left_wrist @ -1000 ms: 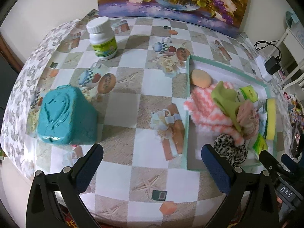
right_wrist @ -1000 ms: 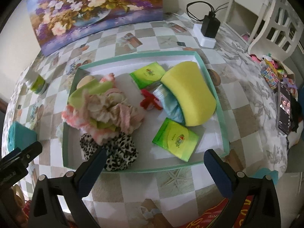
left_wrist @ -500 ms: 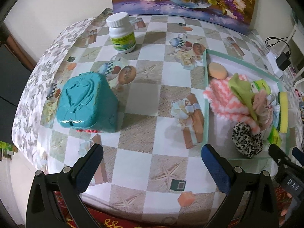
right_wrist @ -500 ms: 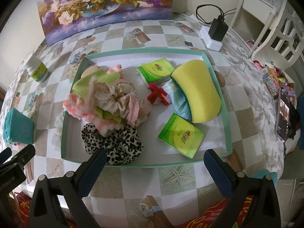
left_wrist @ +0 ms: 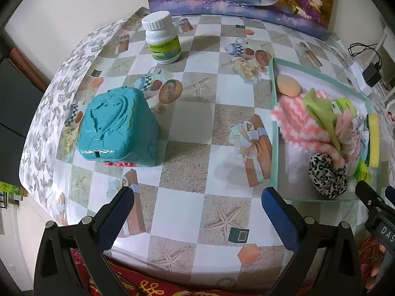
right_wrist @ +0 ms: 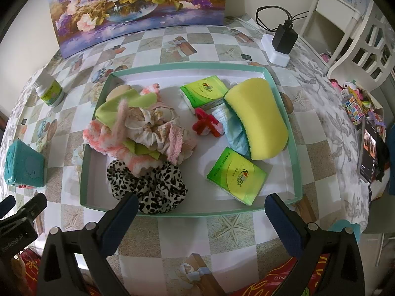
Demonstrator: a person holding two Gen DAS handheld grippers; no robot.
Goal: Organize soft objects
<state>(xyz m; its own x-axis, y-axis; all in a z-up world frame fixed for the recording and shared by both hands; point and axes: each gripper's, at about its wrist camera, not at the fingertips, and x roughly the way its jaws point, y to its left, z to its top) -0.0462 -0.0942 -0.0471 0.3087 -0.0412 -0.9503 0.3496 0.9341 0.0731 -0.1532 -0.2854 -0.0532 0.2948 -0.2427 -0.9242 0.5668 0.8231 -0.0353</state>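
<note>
Right claw [right_wrist: 201, 212], jaws spread wide and empty, hangs over the near rim of the teal tray [right_wrist: 187, 64], which serves as landmark. Inside the tray, just beyond the claw's left finger, lies the leopard-print scrunchie [right_wrist: 150, 185], against the near wall. Behind it, toward the tray's left half, is a heap of soft cloths [right_wrist: 145, 128]: pink-and-white fuzzy fabric, a lime-green cloth and pale floral frilled pieces, bunched and overlapping. A peach oval pad [right_wrist: 118, 90] sits in the tray's far left corner, partly covered by the heap. In the tray's right half, a yellow sponge [right_wrist: 259, 120] leans on a light-blue cloth [right_wrist: 234, 133]; a red fuzzy clip [right_wrist: 206, 125] lies at the tray's centre. Two green tissue packs lie in the tray, one [right_wrist: 205, 92] toward the far side, one [right_wrist: 237, 175] near the front wall.

Left claw [left_wrist: 197, 206], likewise wide and empty, hangs above bare checkered table [left_wrist: 197, 113] left of the tray. Further left of the tray stand a teal box [left_wrist: 118, 128] and a white bottle [left_wrist: 161, 40]; both are well apart from the tray. A floral painting [right_wrist: 138, 7] stands beyond the tray; a charger [right_wrist: 284, 38] rests past its far right corner.
</note>
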